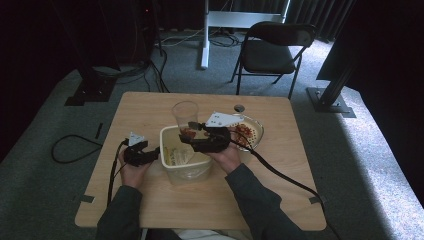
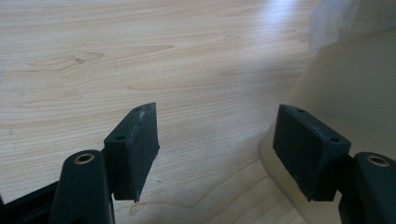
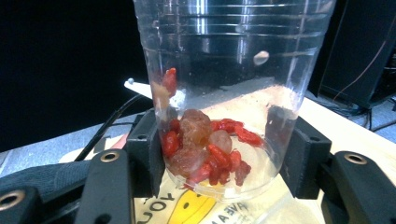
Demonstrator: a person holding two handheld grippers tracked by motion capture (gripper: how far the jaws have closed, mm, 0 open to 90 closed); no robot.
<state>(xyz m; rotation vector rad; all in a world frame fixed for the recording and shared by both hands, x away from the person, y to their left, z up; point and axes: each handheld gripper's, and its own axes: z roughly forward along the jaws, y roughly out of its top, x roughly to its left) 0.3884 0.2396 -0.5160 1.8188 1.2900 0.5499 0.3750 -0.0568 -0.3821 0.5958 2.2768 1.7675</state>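
Observation:
A clear plastic cup (image 1: pixel 185 116) is held upright over the back of a cream plastic tub (image 1: pixel 189 171) at the table's middle. My right gripper (image 1: pixel 193 131) is shut on the cup's lower part. In the right gripper view the pads (image 3: pixel 148 156) press both sides of the cup (image 3: pixel 224 70), which holds red and brownish dried fruit (image 3: pixel 205 149) at its bottom. My left gripper (image 1: pixel 150 150) sits on the table just left of the tub. Its jaws stand apart (image 2: pixel 217 149) over bare wood, the right one close against the tub wall (image 2: pixel 355 93).
A white perforated dish (image 1: pixel 256 131) with more red dried fruit lies right of the tub. A packet with yellow print (image 3: pixel 196 207) lies inside the tub under the cup. A folding chair (image 1: pixel 272 50) stands beyond the far edge. Cables trail off the table's front.

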